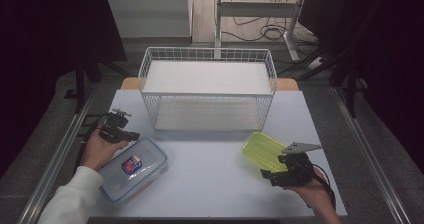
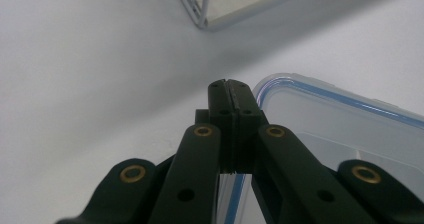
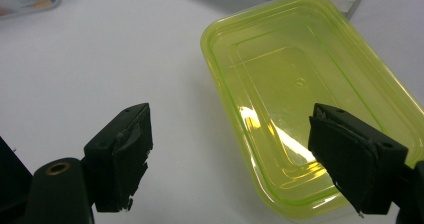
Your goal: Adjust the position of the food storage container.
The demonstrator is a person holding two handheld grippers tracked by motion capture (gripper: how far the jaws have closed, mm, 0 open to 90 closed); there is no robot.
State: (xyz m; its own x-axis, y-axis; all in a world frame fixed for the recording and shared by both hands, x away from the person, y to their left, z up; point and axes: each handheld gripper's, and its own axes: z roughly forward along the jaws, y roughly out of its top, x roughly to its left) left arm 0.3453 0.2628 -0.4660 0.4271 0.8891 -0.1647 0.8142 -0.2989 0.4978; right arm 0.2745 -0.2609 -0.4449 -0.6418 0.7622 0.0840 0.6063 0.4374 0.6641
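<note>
High view: clear container, rectangular with rounded corners, transparent plastic, blue seal line under the lid and a red-blue label on top, lies at the near left of the pale matte table. Left gripper sits at its far left corner. Yellow-green container, translucent, glossy, lies near right; right gripper is at its near edge. White wire rack, two solid shelves, stands behind both, well apart from the clear one.

Left gripper view: jaws pressed together, nothing visibly between them; tips over the table beside the clear lid's rounded rim. Rack corner beyond.

Right gripper view: jaws spread wide, pads rough and worn. One jaw over the yellow-green container's smooth stepped lid, the other over bare table; whether a pad touches it cannot be told.
</note>
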